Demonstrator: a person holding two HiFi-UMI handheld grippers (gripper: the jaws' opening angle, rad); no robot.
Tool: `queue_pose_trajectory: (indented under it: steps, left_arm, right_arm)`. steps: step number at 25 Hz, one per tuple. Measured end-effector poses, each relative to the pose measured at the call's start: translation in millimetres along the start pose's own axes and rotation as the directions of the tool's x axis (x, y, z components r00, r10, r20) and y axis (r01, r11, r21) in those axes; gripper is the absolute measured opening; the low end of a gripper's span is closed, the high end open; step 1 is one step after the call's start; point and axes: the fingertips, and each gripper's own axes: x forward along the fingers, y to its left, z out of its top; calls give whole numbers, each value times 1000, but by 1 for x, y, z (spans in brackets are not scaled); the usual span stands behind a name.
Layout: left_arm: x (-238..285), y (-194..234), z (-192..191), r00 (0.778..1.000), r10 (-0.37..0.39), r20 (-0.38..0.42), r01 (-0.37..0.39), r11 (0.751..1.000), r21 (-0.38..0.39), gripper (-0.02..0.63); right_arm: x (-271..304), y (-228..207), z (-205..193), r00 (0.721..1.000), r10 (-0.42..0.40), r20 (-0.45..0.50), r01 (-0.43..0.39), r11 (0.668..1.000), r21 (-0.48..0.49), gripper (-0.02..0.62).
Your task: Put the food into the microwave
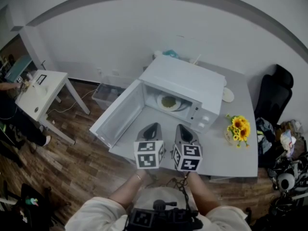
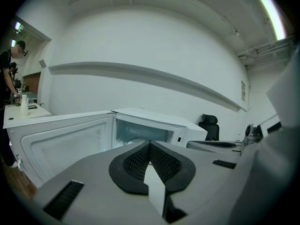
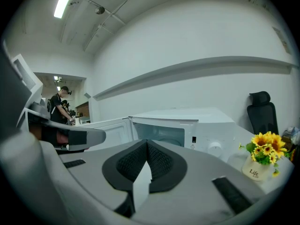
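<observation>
White-walled room with a wood-plank floor (image 1: 82,162)
A grey table (image 1: 231,153) stands against the white wall (image 1: 144,28), with a small white desk (image 1: 45,88) well apart to its left, a black office chair (image 1: 275,93) at its right, and a ceiling strip light (image 3: 65,0) overhead.

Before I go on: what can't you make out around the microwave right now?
- The food on the plate: too small in the head view to identify.
- Same plate, both gripper views: mostly hidden behind the shut jaws.
- The teal thing behind the microwave, head view: small, partly hidden by its top.
</observation>
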Motion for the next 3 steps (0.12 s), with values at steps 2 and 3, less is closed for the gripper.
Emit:
queue_pose_trajectory:
  steps: [2, 3]
  left_arm:
    - [1, -1, -1, 1000, -1, -2, 1, 1000, 2, 9]
    - [1, -1, -1, 1000, -1, -3, 1, 1000, 3, 9]
  right_arm:
    - [1, -1, 0, 1000, -1, -2, 1, 1000, -1, 18]
    - [1, -1, 0, 1000, -2, -4, 2, 1000, -1, 18]
